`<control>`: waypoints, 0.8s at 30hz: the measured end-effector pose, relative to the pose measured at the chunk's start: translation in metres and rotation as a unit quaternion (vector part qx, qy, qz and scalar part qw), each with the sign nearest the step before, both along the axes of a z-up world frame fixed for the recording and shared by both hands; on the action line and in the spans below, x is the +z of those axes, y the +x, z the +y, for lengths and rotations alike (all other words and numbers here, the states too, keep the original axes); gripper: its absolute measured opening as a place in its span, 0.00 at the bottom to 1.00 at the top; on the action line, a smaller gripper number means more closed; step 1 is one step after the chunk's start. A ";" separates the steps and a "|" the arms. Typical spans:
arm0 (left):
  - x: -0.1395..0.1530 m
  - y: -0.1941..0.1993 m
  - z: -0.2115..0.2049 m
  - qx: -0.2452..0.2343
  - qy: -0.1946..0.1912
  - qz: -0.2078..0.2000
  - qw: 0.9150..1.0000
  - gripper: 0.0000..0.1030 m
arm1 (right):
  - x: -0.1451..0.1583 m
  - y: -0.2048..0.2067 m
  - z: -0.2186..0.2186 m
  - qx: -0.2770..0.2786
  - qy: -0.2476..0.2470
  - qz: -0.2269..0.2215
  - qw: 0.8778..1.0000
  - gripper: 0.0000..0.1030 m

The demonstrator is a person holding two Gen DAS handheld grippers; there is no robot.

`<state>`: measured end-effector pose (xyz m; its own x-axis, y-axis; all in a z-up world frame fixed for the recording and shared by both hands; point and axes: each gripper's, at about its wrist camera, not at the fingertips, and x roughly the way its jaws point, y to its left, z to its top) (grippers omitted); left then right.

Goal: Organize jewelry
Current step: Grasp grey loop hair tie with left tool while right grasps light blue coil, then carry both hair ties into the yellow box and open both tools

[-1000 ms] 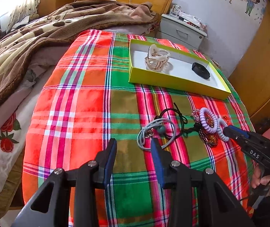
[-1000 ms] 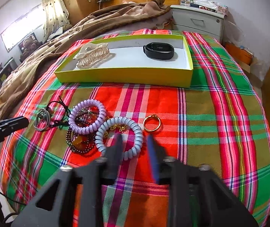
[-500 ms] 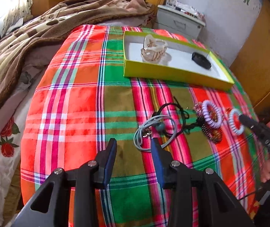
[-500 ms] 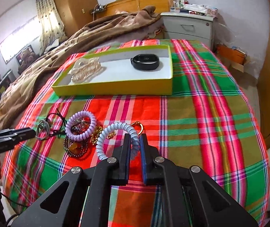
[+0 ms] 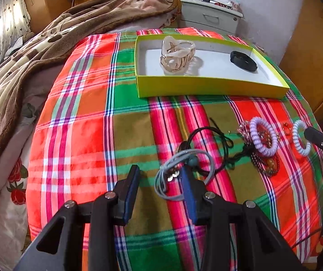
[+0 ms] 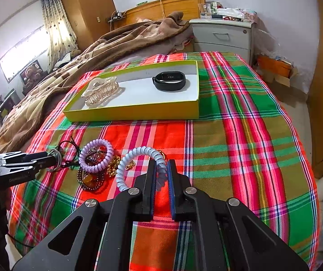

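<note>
Right tongs (image 6: 161,176) clamped on the pale blue coil hair tie (image 6: 138,158) just above the plaid bedspread (image 6: 240,158), left tongs (image 5: 159,180) parted and holding nothing, grey elastic loops (image 5: 184,171) lying at its right finger, yellow tray (image 6: 134,113) beyond.

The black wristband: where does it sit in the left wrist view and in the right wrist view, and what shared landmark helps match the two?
Left wrist view: the black wristband lies upper right, at the right end of the yellow-green tray.
Right wrist view: the black wristband lies just above centre, again at the tray's right end.
Shared landmark: the clear hair claw at the tray's left end.
</note>
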<state>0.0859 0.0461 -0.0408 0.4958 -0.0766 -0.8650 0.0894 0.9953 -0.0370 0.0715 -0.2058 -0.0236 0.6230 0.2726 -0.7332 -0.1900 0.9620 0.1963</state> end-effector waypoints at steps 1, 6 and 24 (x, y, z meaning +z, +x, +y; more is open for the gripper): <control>0.000 0.001 -0.001 -0.001 -0.003 -0.001 1.000 0.38 | 0.000 0.000 0.000 0.001 0.001 0.001 1.000 0.09; -0.001 0.001 -0.004 -0.009 -0.002 -0.006 1.000 0.38 | -0.001 0.002 -0.002 0.000 0.002 0.003 1.000 0.09; 0.005 -0.007 0.000 0.000 -0.015 -0.012 1.000 0.17 | -0.002 0.002 -0.001 -0.002 0.003 0.000 1.000 0.09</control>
<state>0.0785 0.0459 -0.0357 0.5160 -0.1034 -0.8503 0.0911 0.9937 -0.0655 0.0733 -0.2071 -0.0260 0.6242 0.2743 -0.7315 -0.1854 0.9616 0.2024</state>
